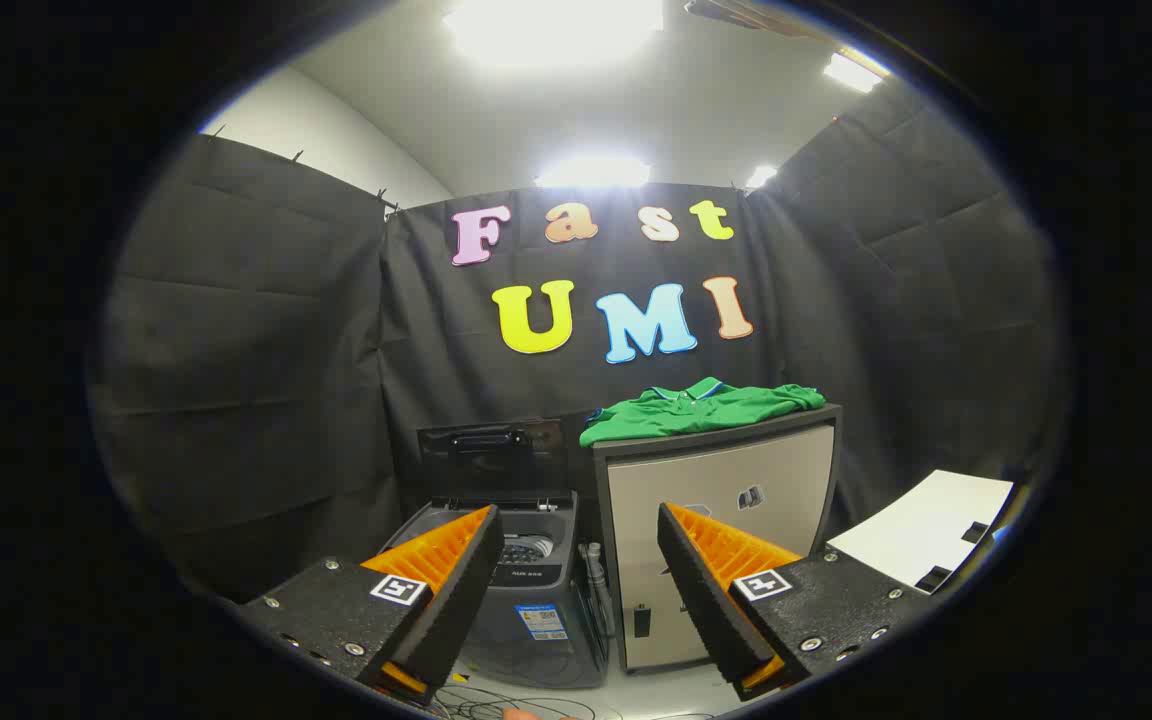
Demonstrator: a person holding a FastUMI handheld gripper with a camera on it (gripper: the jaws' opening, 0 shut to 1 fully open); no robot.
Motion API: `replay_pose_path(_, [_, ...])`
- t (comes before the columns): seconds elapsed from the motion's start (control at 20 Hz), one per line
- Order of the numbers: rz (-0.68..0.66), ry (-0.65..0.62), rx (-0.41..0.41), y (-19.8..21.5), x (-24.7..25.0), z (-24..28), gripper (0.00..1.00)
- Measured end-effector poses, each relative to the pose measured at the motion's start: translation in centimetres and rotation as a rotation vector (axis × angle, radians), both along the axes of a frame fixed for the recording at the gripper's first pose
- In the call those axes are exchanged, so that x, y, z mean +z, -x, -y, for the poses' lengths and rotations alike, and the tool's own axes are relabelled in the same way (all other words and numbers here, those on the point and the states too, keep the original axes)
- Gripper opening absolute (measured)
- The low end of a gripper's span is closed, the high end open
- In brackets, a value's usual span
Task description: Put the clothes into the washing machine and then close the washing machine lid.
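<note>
Green shirt on cabinet, washer lid up.
Green polo shirt (701, 408) lies flat on the grey cabinet (721, 520), long axis sideways, collar toward the wall. Washing machine (526, 580) left of it, lid (492, 457) raised. Gripper (576, 585) fingers spread, empty, well short of both.

Soft green cloth shirt (701, 408) lies on a smooth matt cabinet (721, 500); the washing machine (526, 585) looks like glossy grey plastic.
</note>
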State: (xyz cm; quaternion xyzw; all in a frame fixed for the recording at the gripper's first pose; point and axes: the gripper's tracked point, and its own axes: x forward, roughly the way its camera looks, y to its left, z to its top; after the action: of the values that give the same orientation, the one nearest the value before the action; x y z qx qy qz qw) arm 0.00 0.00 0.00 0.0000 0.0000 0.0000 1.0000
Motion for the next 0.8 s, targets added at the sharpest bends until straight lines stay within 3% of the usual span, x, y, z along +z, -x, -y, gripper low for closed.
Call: replay_pose_path(0.8, [-0.012,0.013,-0.018,-0.09,0.12,0.01,0.96])
